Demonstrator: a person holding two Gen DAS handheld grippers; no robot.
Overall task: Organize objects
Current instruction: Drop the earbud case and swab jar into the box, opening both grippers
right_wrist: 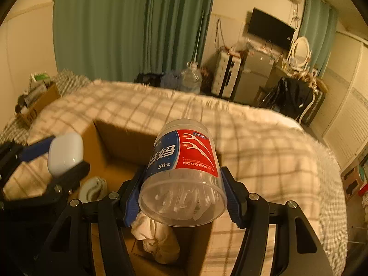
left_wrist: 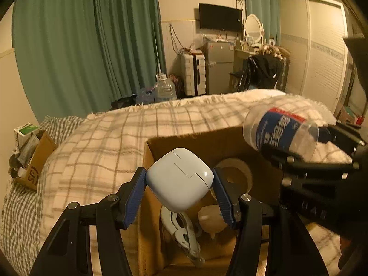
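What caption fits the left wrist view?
Left gripper holding a white earbud case over the open cardboard box on the bed.

Dim, warm yellow indoor light. Fisheye bending and dark vignette at the edges. The bed [right_wrist: 264, 142] beyond the tongs looks motion-blurred in the right view.

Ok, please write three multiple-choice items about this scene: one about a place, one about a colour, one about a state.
1. Where does the cardboard box stand?
A. on the bed
B. on the floor
C. on a desk

2. Which colours has the jar's label?
A. green and yellow
B. blue and red
C. black and white

3. What does the left gripper do?
A. stands open, holding nothing
B. grips the white case
C. grips a cloth

Answers: 1 A, the checked blanket surrounds the box. 2 B, seen on the plastic jar. 3 B, both pads press the white case.
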